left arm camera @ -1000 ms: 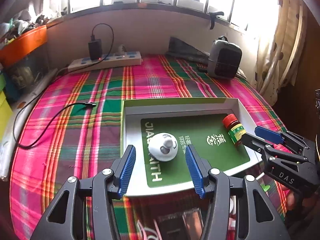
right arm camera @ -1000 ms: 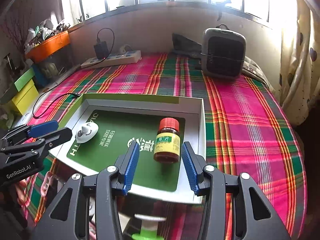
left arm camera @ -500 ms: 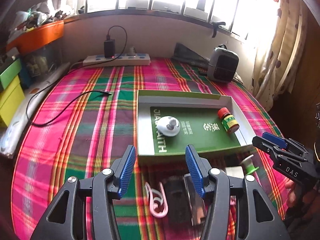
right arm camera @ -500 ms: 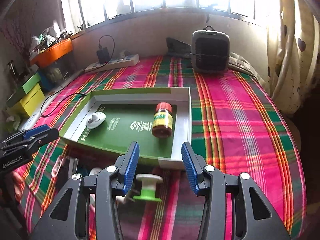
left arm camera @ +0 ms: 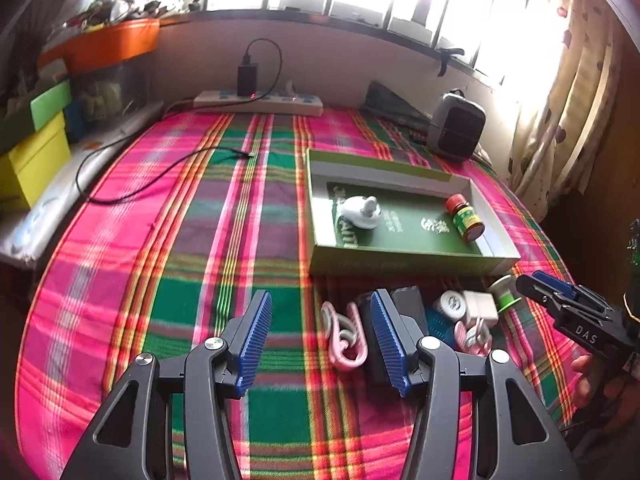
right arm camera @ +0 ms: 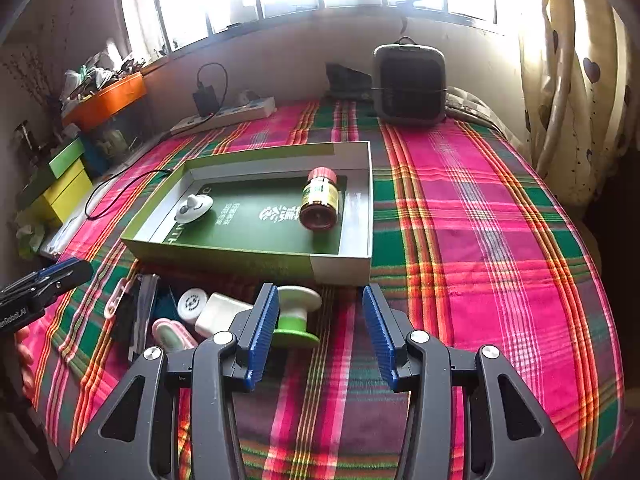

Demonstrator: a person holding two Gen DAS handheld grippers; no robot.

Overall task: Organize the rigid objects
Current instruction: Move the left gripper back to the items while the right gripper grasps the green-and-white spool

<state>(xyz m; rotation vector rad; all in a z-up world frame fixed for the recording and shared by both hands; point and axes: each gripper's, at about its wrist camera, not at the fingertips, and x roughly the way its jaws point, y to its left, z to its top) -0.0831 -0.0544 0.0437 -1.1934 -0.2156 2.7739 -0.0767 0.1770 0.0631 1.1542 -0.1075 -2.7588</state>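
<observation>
Sunlit windows and a spotted curtain back a table under a pink and green plaid cloth. Both grippers have drawn back from the green box since a second ago, when each stood over an item lying in it. Now the left gripper hangs with its fingers apart and empty over the cloth, and the right gripper likewise gapes, holding nothing. So two items look placed and the next pick waits.

Counted: one box, holding one white knob-shaped piece and one red-capped bottle on its side. Just in front of the box lies the unsorted heap: one green spool, one white block, one small white round cap, two pink clips at least, and some dark pieces I cannot count.
</observation>
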